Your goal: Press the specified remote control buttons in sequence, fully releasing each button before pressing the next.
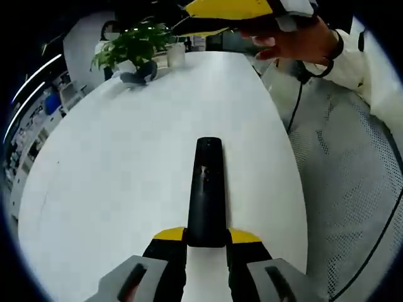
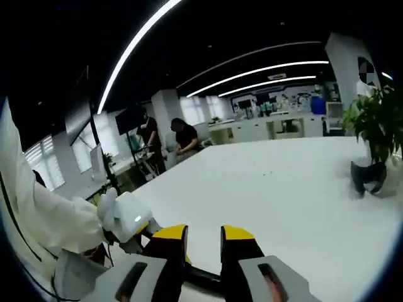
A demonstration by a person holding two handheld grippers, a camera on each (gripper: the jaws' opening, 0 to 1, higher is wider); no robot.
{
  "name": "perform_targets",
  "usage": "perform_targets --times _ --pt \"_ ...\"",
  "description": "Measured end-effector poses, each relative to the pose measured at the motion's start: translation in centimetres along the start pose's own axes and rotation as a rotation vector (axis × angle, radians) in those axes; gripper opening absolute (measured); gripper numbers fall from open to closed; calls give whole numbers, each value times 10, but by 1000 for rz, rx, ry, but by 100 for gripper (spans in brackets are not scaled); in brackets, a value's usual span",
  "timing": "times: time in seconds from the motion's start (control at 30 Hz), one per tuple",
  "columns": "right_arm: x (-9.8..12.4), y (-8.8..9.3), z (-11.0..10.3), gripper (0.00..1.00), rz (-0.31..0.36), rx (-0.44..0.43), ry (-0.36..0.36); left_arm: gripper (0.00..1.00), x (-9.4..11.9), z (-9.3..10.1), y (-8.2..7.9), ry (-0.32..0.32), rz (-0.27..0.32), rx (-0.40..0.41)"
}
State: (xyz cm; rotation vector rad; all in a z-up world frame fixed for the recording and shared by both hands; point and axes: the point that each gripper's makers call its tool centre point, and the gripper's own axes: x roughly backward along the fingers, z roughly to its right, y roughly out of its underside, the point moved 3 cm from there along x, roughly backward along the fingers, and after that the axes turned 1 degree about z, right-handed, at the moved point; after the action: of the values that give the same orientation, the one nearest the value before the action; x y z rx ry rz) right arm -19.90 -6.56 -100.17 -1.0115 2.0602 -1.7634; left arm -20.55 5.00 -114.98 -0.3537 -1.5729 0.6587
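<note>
A long black remote [image 1: 206, 189] lies lengthwise over the white table [image 1: 126, 163]. My left gripper [image 1: 206, 238] is shut on its near end, with a yellow fingertip on each side. My right gripper [image 1: 220, 11] hangs at the top of the left gripper view, held by a hand [image 1: 296, 41] well above and beyond the remote. In the right gripper view my right gripper [image 2: 203, 242] has a narrow gap between its jaws and nothing in it. A dark bar [image 2: 201, 277], apparently the remote, runs under them. The left gripper [image 2: 135, 226] shows at lower left.
A potted plant [image 1: 132, 44], a white cup [image 1: 176, 53] and a dark object [image 1: 140, 74] stand at the table's far end. The table's right edge [image 1: 286, 145] drops to grey carpet with a cable. Two people [image 2: 186, 138] stand beyond the table.
</note>
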Motion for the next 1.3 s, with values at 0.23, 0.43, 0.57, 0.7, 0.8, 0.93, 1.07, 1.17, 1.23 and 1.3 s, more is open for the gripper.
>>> perform_targets --times 0.23,0.43,0.57,0.7,0.8,0.93,1.07,1.17,1.23,1.3 --pt "13 -16 16 41 126 -45 62 21 -3 -18 -8 -3 -10 -36" --pt "27 -32 27 59 231 -40 119 21 -5 -40 -10 -15 -12 -29" --pt "36 -39 33 62 267 3 159 21 -6 -53 -11 -20 -21 -46" --pt "47 -42 41 69 297 12 202 21 -7 -70 -12 -23 -26 -52" --pt "52 -42 49 77 302 0 245 21 -7 -84 -13 -25 -34 -52" --pt "58 -38 58 82 288 -8 284 21 -9 -98 -11 -26 -45 -48" --pt "62 -33 64 81 268 -16 316 21 -13 -115 -8 -32 -62 -48" --pt "67 -31 68 82 274 -28 339 21 -15 -129 -6 -44 -77 -53" --pt "69 -30 70 81 266 -18 353 21 -16 -137 -7 -44 -77 -46" --pt "70 -28 71 81 243 -4 363 21 -15 -144 -7 -47 -88 -54"
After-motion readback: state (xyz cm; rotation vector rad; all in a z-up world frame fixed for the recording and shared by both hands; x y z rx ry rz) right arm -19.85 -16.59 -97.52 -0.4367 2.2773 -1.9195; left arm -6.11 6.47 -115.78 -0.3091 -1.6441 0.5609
